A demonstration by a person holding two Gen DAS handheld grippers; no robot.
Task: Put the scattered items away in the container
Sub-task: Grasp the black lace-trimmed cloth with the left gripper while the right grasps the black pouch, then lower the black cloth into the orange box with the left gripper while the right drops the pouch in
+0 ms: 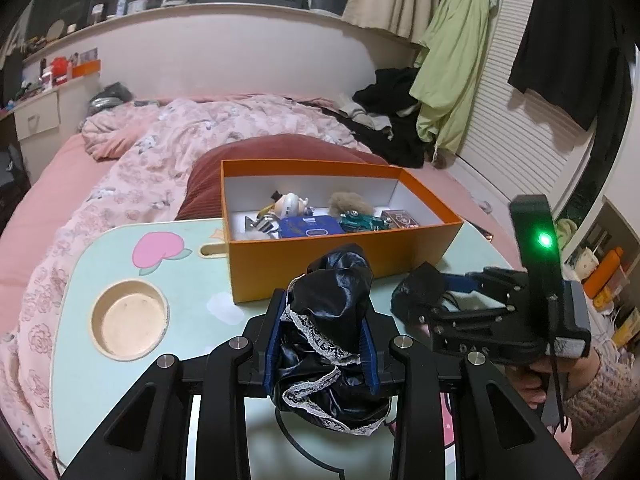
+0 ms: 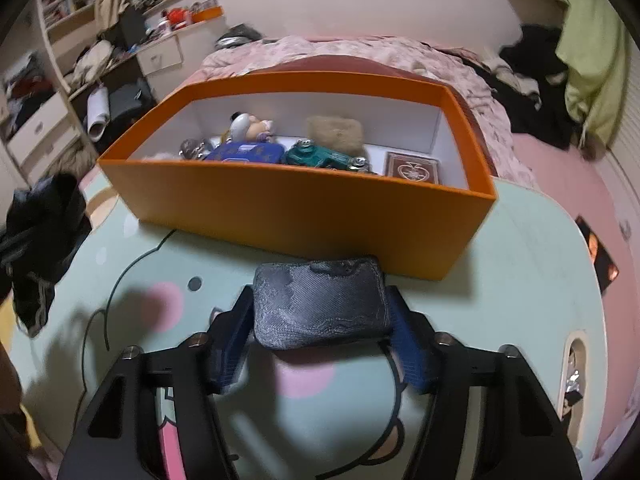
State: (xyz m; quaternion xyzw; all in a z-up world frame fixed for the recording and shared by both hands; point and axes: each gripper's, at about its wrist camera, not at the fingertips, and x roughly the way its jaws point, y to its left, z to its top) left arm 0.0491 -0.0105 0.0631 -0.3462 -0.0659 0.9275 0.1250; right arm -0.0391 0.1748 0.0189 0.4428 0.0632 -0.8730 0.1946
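Black gripper arms fill the bottom of both views. Beyond them, by size: the bed (image 1: 60, 184) with its pink floral quilt (image 1: 168, 148), then the pale green lap table (image 1: 188, 320) set on it, then the orange box (image 1: 320, 256) standing open on the table's far side.

Inside the box lie a blue tin (image 2: 246, 152), a teal toy car (image 2: 320, 156), a card pack (image 2: 412, 170), a tan fluffy thing (image 2: 336, 130) and a small figurine (image 2: 248, 124).

Closer in, the left gripper (image 1: 324, 340) holds a crumpled black satin cloth with white lace trim (image 1: 328, 320) pinched between narrow jaws, raised over the table just in front of the box.

To its right, the right gripper (image 2: 320, 332) has its blue fingers (image 2: 408, 344) clamped at a middling width on the two ends of a dark textured pouch (image 2: 320, 304), held just before the box's near wall.
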